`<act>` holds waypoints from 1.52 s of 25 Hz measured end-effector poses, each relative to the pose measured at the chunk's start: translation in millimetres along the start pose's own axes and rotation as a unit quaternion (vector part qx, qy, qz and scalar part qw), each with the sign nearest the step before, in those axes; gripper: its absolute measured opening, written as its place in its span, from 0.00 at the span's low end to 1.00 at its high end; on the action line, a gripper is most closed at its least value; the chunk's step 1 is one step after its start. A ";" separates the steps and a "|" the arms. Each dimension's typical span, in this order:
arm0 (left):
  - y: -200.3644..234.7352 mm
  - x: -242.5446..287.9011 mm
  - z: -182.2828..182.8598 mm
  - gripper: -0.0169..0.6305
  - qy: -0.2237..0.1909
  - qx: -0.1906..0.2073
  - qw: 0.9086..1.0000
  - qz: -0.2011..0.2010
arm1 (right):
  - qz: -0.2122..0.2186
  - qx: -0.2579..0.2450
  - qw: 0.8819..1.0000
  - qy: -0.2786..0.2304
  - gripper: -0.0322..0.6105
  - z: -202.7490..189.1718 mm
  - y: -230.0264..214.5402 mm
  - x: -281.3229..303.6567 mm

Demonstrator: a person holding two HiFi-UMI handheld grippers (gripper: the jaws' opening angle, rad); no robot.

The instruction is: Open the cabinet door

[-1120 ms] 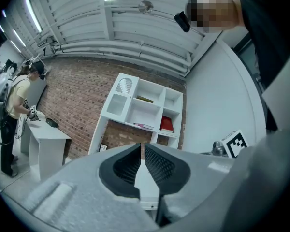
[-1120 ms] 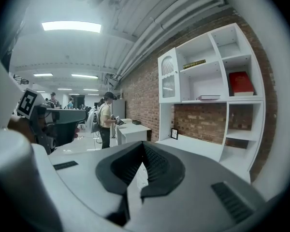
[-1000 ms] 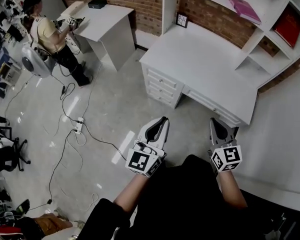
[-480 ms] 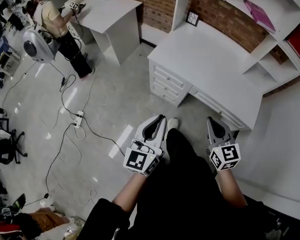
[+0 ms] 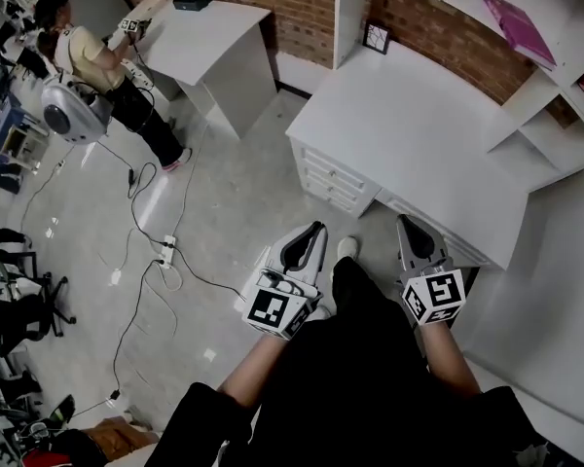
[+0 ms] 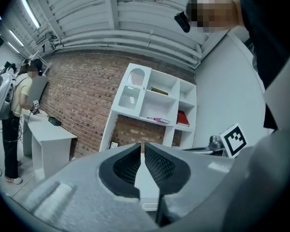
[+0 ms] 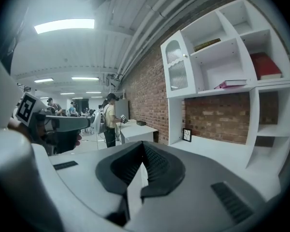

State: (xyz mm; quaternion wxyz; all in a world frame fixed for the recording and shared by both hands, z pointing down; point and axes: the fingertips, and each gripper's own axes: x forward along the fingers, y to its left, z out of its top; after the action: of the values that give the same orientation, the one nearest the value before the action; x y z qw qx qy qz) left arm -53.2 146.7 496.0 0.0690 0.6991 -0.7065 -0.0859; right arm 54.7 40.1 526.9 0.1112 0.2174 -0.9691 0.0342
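The cabinet door (image 6: 134,88) is a white arched glass-front panel at the upper left of the white shelf unit, also in the right gripper view (image 7: 176,67); it stands closed. My left gripper (image 5: 317,228) is held out level over the floor, short of the white desk (image 5: 419,134); in its own view the left gripper (image 6: 143,147) has its pads a hair apart with nothing between them. My right gripper (image 5: 406,221) hangs near the desk's front edge, and the right gripper (image 7: 142,146) is shut and empty. Both are well away from the door.
Drawers (image 5: 336,178) fill the desk's left end. A small picture frame (image 5: 375,37) stands at the desk's back and a pink book (image 5: 516,13) lies on a shelf. A second white desk (image 5: 214,37) has a person (image 5: 88,56) beside it. Cables and a power strip (image 5: 165,251) trail over the floor.
Both grippers have travelled forward toward the desk, which now lies closer and larger. A shoe has stepped into view between the grippers. The jaws look the same.
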 end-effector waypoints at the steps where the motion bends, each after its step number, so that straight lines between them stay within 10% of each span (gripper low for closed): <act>1: 3.1 15.4 0.8 0.08 0.003 0.005 1.000 -0.005 | -0.005 -0.011 1.000 0.001 0.05 0.6 -11.7 7.5; 5: 18.6 79.0 9.9 0.08 0.012 0.012 1.000 -0.018 | -0.041 -0.101 0.994 0.015 0.05 4.8 -56.3 39.5; 11: 19.3 159.1 20.4 0.08 0.037 0.090 0.993 -0.061 | -0.045 -0.069 0.997 0.009 0.05 16.7 -113.2 87.5; 19: 31.1 245.1 29.9 0.08 0.021 0.051 0.996 -0.065 | -0.102 0.028 0.994 -0.015 0.05 17.3 -196.2 113.4; 38: 92.1 327.0 47.9 0.08 0.003 0.025 0.996 -0.090 | -0.118 0.016 0.993 0.015 0.05 40.7 -243.7 180.7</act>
State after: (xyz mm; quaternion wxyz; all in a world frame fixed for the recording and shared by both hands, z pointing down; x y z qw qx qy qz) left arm -157.8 -178.2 462.0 0.0457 0.7614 -0.6426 -0.0719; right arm -8.0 -259.4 533.3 0.1254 0.3319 -0.9341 0.0396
